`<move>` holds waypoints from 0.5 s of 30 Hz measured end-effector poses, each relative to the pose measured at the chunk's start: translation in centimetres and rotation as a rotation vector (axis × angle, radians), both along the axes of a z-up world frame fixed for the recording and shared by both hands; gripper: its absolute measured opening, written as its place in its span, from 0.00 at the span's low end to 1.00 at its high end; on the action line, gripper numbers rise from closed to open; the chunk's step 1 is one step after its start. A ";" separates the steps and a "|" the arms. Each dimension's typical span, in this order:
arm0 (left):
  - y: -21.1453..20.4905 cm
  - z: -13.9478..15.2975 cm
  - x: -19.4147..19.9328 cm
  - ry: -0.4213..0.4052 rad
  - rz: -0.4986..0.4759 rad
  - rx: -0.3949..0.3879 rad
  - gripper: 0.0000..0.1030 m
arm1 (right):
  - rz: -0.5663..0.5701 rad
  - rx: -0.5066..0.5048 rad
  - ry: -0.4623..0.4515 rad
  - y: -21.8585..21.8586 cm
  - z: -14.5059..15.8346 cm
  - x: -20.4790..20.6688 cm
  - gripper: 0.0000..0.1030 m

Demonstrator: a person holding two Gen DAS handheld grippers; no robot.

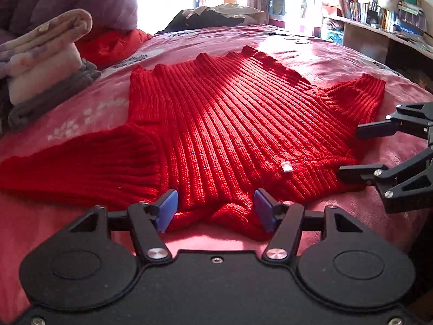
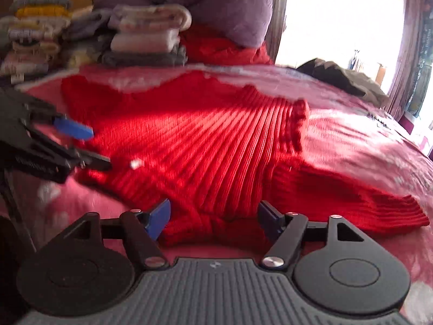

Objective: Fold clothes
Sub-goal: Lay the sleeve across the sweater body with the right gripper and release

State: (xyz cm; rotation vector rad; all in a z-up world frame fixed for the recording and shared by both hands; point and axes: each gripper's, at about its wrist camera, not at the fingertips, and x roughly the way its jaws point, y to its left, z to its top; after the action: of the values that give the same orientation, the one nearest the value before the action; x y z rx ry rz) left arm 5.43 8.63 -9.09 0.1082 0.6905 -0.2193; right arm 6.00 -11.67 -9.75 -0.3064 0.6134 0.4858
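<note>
A red ribbed knit sweater [image 1: 230, 119] lies spread flat on a pink bedspread [image 1: 311, 51], one sleeve out to the left and a small white label [image 1: 286, 167] near its close edge. My left gripper [image 1: 216, 211] is open, its blue pads on either side of a bunched part of the close edge. In the right wrist view, the sweater [image 2: 203, 140] is blurred. My right gripper [image 2: 213, 218] also stands open, with a fold of the edge lying between its pads. Each gripper shows in the other's view: the right gripper [image 1: 365, 150] and the left gripper [image 2: 89, 146].
A stack of folded clothes [image 1: 46, 62] sits at the bed's left, with taller piles [image 2: 35, 32] behind it. A purple duvet [image 2: 222, 5], another red garment [image 1: 113, 43] and dark clothing [image 1: 205, 16] lie farther back. Bookshelves [image 1: 379, 13] stand to the right.
</note>
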 end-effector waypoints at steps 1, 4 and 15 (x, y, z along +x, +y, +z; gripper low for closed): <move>0.4 0.5 0.0 -0.014 0.017 -0.037 0.59 | -0.019 0.054 0.002 -0.6 0.3 -0.2 0.68; 0.7 1.3 0.3 -0.065 0.046 -0.111 0.59 | -0.152 0.200 0.051 -2.9 1.5 0.1 0.66; -2.5 2.1 5.6 -0.060 0.071 -0.249 0.59 | -0.440 0.579 0.251 -9.8 -2.1 2.7 0.64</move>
State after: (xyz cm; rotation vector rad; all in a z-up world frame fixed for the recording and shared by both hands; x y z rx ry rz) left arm 11.08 6.16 -7.02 -0.1470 0.6018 -0.2313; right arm 8.75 -21.45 -11.82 0.4401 0.7297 0.2582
